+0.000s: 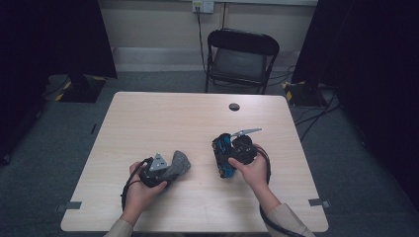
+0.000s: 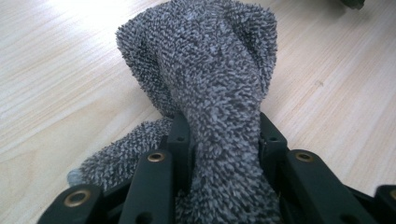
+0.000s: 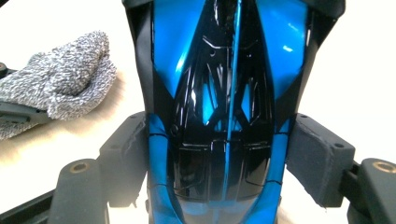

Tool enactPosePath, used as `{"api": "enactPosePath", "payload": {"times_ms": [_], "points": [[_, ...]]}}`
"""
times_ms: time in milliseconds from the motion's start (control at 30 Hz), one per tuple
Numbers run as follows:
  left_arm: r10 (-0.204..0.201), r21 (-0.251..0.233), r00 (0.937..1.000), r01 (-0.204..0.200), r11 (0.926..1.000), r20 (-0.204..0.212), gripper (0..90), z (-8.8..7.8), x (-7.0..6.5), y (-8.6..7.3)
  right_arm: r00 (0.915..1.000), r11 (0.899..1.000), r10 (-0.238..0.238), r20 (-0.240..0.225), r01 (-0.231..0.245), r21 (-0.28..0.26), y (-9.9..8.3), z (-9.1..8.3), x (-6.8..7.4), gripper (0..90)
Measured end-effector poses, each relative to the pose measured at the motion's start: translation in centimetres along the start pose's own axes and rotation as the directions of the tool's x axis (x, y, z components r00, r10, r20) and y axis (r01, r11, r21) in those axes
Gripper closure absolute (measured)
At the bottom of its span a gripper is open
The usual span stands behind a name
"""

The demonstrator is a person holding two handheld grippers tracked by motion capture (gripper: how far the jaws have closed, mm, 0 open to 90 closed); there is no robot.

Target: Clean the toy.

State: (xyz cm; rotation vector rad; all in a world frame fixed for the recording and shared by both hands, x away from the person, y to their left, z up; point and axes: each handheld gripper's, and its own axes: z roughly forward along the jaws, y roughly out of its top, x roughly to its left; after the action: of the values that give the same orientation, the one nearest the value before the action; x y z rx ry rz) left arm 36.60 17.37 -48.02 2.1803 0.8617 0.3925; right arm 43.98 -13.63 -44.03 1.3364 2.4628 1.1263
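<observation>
A person sits at the near edge of a pale wooden table [image 1: 163, 118], holding a two-jaw gripper in each hand.

The left gripper [image 1: 165, 170] rests near the front left part of the table, a grey three-cornered plate on top. Its jaws are closed on a grey fuzzy cloth [image 2: 210, 79] (it looks like a thick terry towel or sock). In the left gripper view the cloth is pinched between both jaws and rises past them in a bunched hump, with a loose end lying on the wood to the left.

The right gripper [image 1: 223, 158] is held toward the front right part of the table, apart from the left one. Its jaws clamp a shiny blue and black toy car [image 3: 219, 107], one padded jaw pressed on each side of the body. In the right gripper view the car runs lengthwise between the jaws, and the cloth lies on the table off to the left.

Near the far edge of the table is a small dark round hole [image 1: 234, 106]. Behind the table stands a black folding chair [image 1: 242, 58].
</observation>
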Motion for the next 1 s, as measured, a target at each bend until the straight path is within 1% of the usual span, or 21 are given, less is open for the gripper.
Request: {"api": "enactPosePath", "payload": {"times_ms": [200,333,500,667,733,833,900,1000], "points": [[-0.003,-0.003,1.0000,0.003,1.0000,-0.002,66.3,0.1,0.0,-0.1,0.9999,1.000,-0.001,0.010,0.001,0.001,0.4,0.7,0.1,27.3],[-0.005,-0.003,1.0000,0.005,1.0000,-0.004,66.3,0.0,0.0,0.0,1.0000,1.000,-0.001,0.009,0.001,0.002,0.7,1.0,0.0,27.3],[-0.002,-0.003,1.0000,0.002,1.0000,-0.006,66.4,0.0,0.0,-0.1,0.9999,1.000,-0.007,0.012,0.007,0.008,0.8,1.2,0.0,27.4],[-0.011,-0.007,0.9999,0.011,0.9999,-0.011,66.3,-0.1,0.1,-0.1,0.9999,1.000,0.000,0.013,0.000,0.019,0.9,1.2,-0.1,27.3],[-0.009,-0.006,0.9998,0.009,0.9999,-0.015,66.4,-0.2,0.2,-0.2,0.9999,1.000,0.004,0.015,-0.005,0.026,0.8,1.1,-0.3,27.3],[-0.018,-0.008,0.9996,0.018,0.9998,-0.021,66.8,-0.5,0.5,-0.2,0.9997,0.999,0.007,0.024,-0.008,0.038,0.8,0.8,-0.6,27.3],[-0.024,-0.012,0.9993,0.023,0.9997,-0.027,67.0,-0.7,0.7,-0.2,0.9990,0.999,0.006,0.044,-0.008,0.047,0.8,0.7,-0.7,27.3],[-0.043,-0.023,0.9984,0.042,0.9988,-0.036,67.1,-1.0,1.2,-0.3,0.9988,0.998,0.012,0.048,-0.015,0.063,0.9,0.6,-1.1,27.3]]}}
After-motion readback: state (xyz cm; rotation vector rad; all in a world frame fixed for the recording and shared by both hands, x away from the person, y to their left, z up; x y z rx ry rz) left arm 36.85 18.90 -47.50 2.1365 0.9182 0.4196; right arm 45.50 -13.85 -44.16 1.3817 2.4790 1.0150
